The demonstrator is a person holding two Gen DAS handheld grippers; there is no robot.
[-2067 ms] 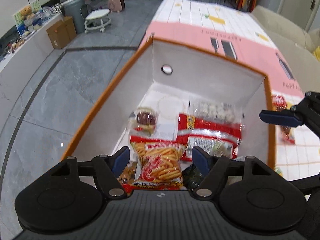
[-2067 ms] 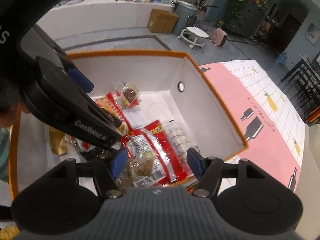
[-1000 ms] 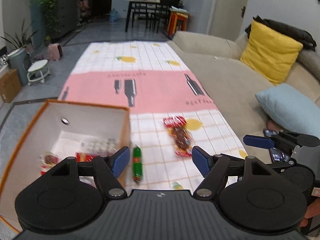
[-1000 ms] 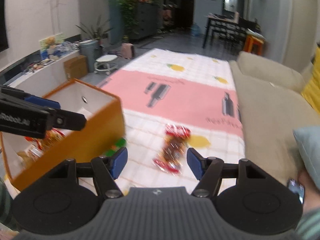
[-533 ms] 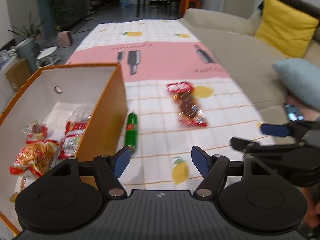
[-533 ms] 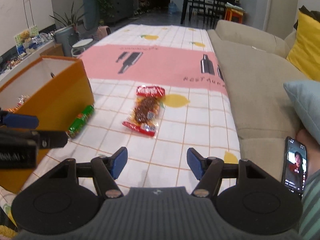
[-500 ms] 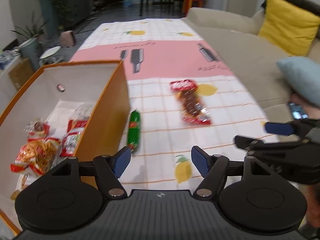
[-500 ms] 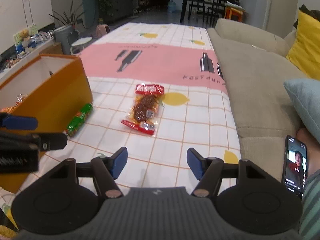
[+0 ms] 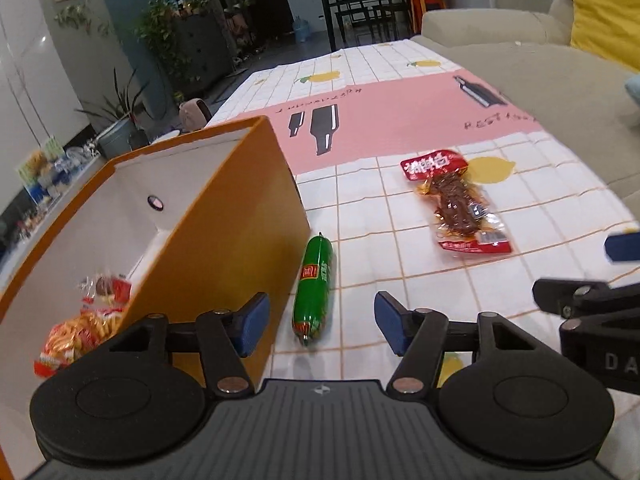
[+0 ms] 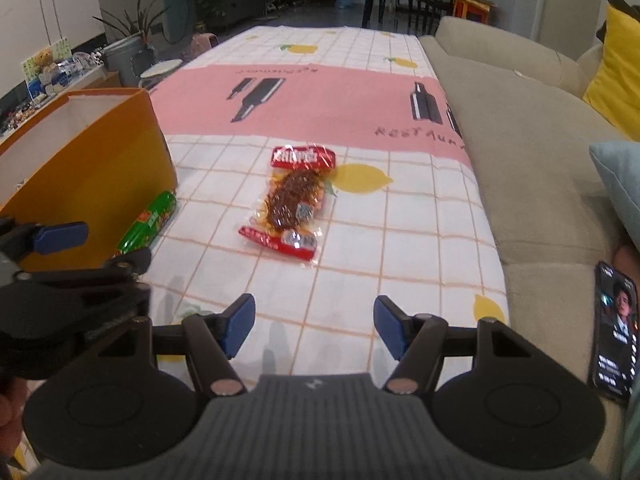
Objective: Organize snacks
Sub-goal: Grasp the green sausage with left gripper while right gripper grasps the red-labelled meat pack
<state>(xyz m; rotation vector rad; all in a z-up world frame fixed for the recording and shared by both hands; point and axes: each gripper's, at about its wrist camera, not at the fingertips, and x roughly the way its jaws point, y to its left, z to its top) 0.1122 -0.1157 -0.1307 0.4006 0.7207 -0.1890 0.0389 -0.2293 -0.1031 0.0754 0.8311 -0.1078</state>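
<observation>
The left gripper (image 9: 320, 322) jaws are closing, empty, above a green plastic-wrapped sausage (image 9: 314, 286) lying beside the orange cardboard box (image 9: 224, 248). The right gripper (image 10: 314, 326) jaws stand open, empty, short of a red-ended clear meat-snack packet (image 10: 294, 202) on the checked surface (image 10: 400, 240).

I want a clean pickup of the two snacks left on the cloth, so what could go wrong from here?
The green sausage lies close beside the orange box; the left gripper, its jaws closing with nothing between them, may bump the box wall or roll the sausage away. The red snack packet lies flat, so the right gripper could slide off its glossy film or pinch the tablecloth.
</observation>
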